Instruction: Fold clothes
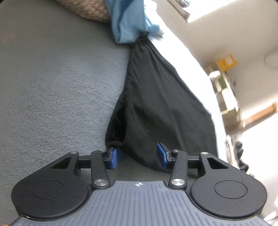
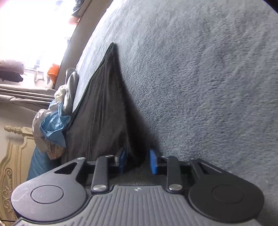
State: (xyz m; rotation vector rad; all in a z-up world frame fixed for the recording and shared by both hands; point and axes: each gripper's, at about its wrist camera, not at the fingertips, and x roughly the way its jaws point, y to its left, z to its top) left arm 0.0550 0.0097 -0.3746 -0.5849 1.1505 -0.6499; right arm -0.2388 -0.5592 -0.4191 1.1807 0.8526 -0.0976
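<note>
With the black garment (image 1: pixel 156 107) spread on the grey blanket (image 1: pixel 60 90), its near edge lying between the parted, unclenched left gripper (image 1: pixel 139 156) and right gripper (image 2: pixel 138 161) (neither pinching yet), both corners should be gripped evenly before folding.

I see a black garment (image 1: pixel 156 104) of matt, soft cloth, finely creased, lying on a grey blanket (image 1: pixel 60 95) with a rough, nubby fleece pile. My left gripper (image 1: pixel 138 155) has matt black plastic arms, shiny metal rivets and ribbed blue pads (image 1: pixel 113 158). Towards the blanket's far edge sits smooth light-blue cloth (image 1: pixel 126 20) beside a coarse beige knit (image 1: pixel 90 8).
</note>
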